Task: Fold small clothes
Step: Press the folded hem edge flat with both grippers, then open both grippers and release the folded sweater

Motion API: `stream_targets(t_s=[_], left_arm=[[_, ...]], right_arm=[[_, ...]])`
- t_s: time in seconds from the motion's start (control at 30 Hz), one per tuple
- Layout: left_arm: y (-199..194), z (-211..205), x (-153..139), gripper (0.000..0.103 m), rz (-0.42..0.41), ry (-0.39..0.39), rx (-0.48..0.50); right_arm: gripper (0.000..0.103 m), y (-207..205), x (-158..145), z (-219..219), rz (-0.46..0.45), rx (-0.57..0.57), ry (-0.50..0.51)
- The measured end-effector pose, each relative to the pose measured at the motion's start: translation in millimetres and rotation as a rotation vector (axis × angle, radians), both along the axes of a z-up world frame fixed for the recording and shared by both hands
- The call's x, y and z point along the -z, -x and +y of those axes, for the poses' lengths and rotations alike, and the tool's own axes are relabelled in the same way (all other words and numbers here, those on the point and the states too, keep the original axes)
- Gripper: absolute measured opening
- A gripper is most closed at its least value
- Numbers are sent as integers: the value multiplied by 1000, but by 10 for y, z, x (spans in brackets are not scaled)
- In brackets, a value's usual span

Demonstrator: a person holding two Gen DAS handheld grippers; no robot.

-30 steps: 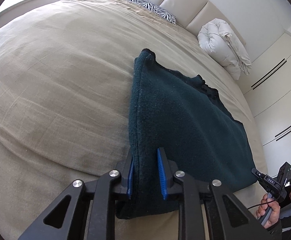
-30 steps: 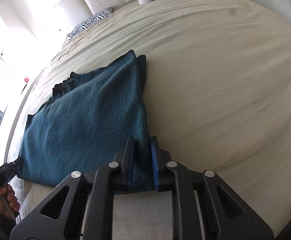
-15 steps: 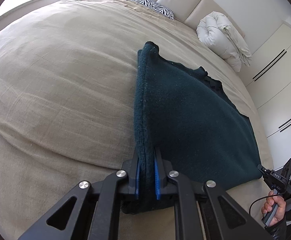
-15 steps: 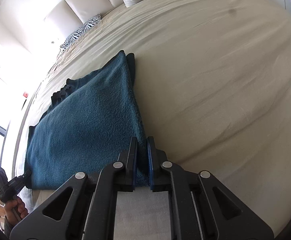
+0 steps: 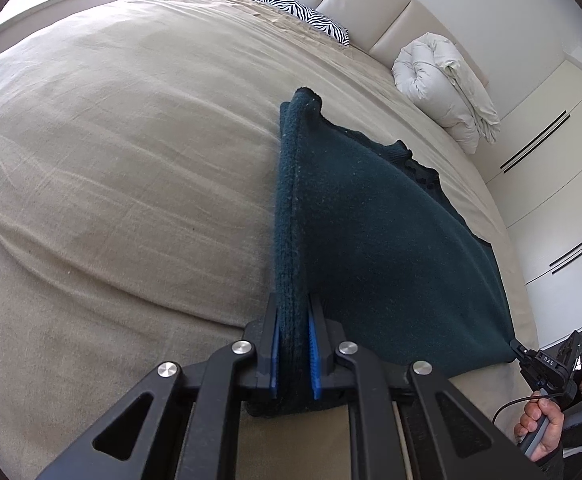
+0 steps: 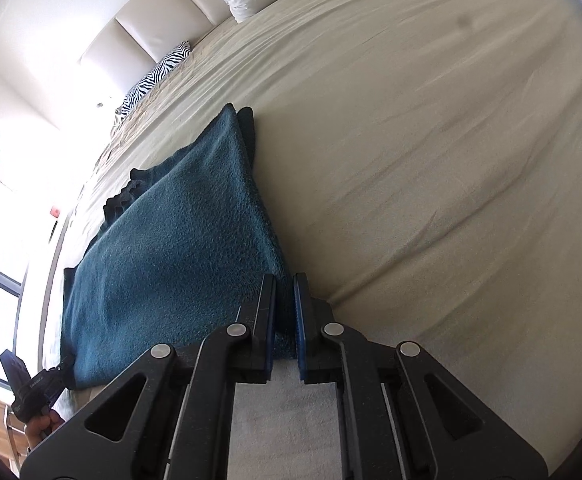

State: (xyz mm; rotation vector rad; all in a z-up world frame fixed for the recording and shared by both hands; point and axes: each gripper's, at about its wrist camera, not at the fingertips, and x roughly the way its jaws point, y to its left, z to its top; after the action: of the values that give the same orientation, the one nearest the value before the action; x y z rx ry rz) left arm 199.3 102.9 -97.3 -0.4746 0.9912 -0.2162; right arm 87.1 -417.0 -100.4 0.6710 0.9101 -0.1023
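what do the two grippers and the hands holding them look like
Both the left gripper and right gripper have black angular linkage arms with silver rivets and blue ribbed pads on the fingers. A bare hand grips a handle trailing a thin black cable.

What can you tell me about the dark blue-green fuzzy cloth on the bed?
The teal garment is thick, fuzzy fleece, darker in the left view and bluer in the right. It lies on the beige bed, folded double so two layers meet at the far corner, with a dark scalloped edge peeking out underneath. The left gripper pinches one near corner and the right gripper pinches the other, lifting that edge a little.
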Motion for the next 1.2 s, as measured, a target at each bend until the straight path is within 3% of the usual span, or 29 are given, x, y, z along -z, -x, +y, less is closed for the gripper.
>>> stream_targets(t_s=[0.17,0.23,0.4,0.57,0.7,0.73,0.77,0.8,0.83,0.9,1.03,1.2], left_arm=[[53,-51,-51,12,-9,-64,0],[66,-50,-43,11,-11,-70,-1],[82,-8,28,11,-3,-52,-8],[147,9,52,10,-7,-44,-16],[159,14,40,11,-14,-48,-11],[158,27,34,15,-13,-37,-10],[146,48,27,28,-4,-24,-12],[158,73,16,34,10,-14,-18],[182,110,-16,39,17,-5,-29],[262,193,-148,46,6,-16,-78],[218,174,-571,58,-112,-57,-101],[-391,-479,-867,63,-265,-140,45]], right_arm=[[5,-19,26,28,25,-25,54],[5,-18,92,3,29,-8,21],[5,-22,86,40,33,-29,55],[5,-40,158,-29,20,-38,7],[14,-3,165,-76,-4,-43,-36],[19,1,158,-92,-5,-45,-47],[21,13,140,-103,-4,-43,-53],[29,31,106,-114,-3,-36,-49],[45,63,57,-132,-7,-23,-40],[59,160,-95,-197,-44,23,-24],[59,213,-494,-272,-164,46,-6],[59,-455,-755,288,-221,-173,-75]])
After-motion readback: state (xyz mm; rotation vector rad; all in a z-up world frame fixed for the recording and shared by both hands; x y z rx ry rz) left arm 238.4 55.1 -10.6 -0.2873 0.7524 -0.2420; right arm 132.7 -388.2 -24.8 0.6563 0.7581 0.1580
